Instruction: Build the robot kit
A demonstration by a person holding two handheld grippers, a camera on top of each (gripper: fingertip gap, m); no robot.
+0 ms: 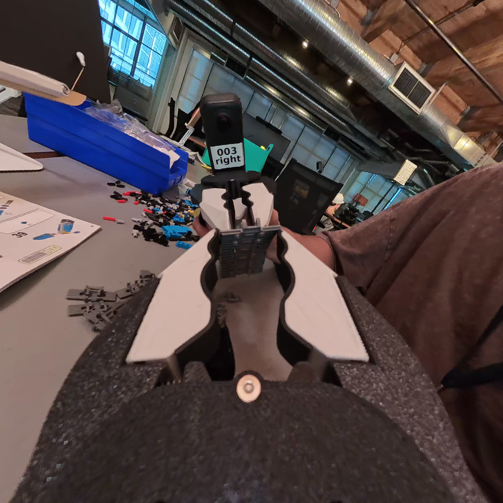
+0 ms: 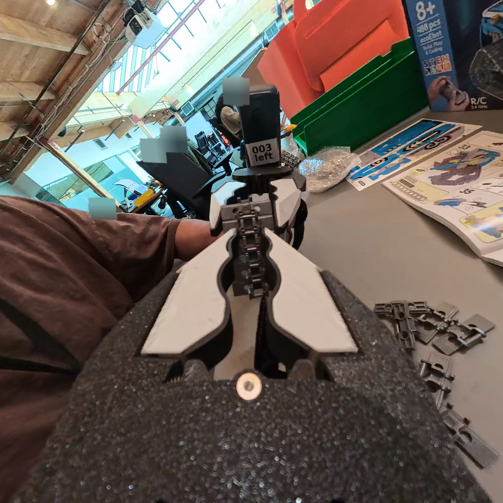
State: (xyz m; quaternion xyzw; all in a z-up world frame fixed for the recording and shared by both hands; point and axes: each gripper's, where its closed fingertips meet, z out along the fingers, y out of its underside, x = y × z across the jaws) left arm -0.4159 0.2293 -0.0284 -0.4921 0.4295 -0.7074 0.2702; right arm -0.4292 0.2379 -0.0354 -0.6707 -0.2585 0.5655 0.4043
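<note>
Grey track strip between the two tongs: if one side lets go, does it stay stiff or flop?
Likely flops: the track strip is a chain of small hinged links, so it should bend at each joint. Probably light, being thin plastic like the loose links on the table. Both the left tongs and right tongs pinch its ends, so it looks supported now.

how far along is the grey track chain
Done: a short strip of grey track links is already joined. In hand: the left gripper and the right gripper both clamp that strip, facing each other above the table. Left: a pile of loose track links lies unjoined, as do the small mixed parts by the blue bin.
</note>
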